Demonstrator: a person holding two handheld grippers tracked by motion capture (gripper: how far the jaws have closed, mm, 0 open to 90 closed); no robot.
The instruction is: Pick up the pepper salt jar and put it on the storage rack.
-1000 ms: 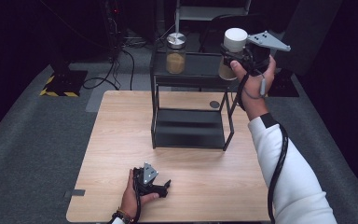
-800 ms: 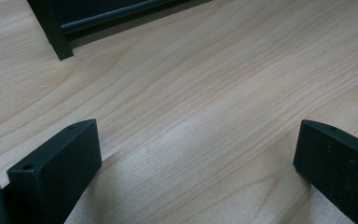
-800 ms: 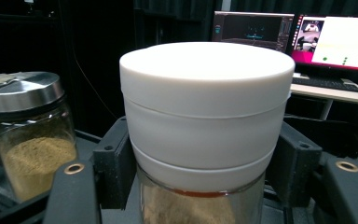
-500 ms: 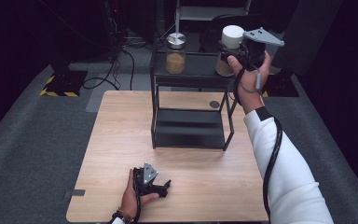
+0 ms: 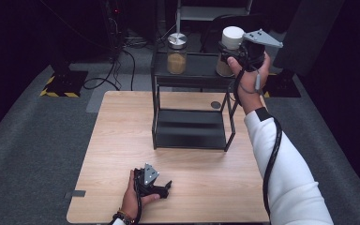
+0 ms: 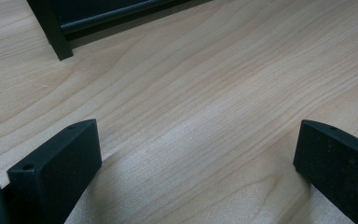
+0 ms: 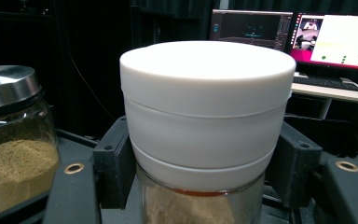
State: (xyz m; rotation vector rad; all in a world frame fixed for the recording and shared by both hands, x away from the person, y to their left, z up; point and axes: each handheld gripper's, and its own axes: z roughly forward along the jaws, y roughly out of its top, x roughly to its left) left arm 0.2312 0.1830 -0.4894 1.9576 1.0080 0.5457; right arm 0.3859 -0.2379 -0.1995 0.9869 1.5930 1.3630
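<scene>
A glass jar with a white lid (image 5: 232, 37) (image 7: 207, 107) holds tan powder and is at the right end of the black rack's top shelf (image 5: 197, 70). My right gripper (image 5: 229, 54) (image 7: 204, 165) is shut on it, with the jaws pressing the jar just under the lid. Whether its base rests on the shelf I cannot tell. A second jar with a metal lid (image 5: 177, 51) (image 7: 14, 140) stands on the same shelf to its left. My left gripper (image 5: 161, 190) (image 6: 196, 163) lies open on the wooden table (image 5: 122, 140) near the front edge, nothing between its jaws.
The rack's lower shelf (image 5: 192, 129) is bare. A small dark disc (image 5: 215, 104) lies on the table by the rack's right rear leg. Cables and stands cover the floor behind. Lit monitors (image 7: 307, 35) sit on a desk beyond the rack.
My right gripper has shifted slightly to the left with the white-lidded jar in it. The left gripper has stayed where it was.
</scene>
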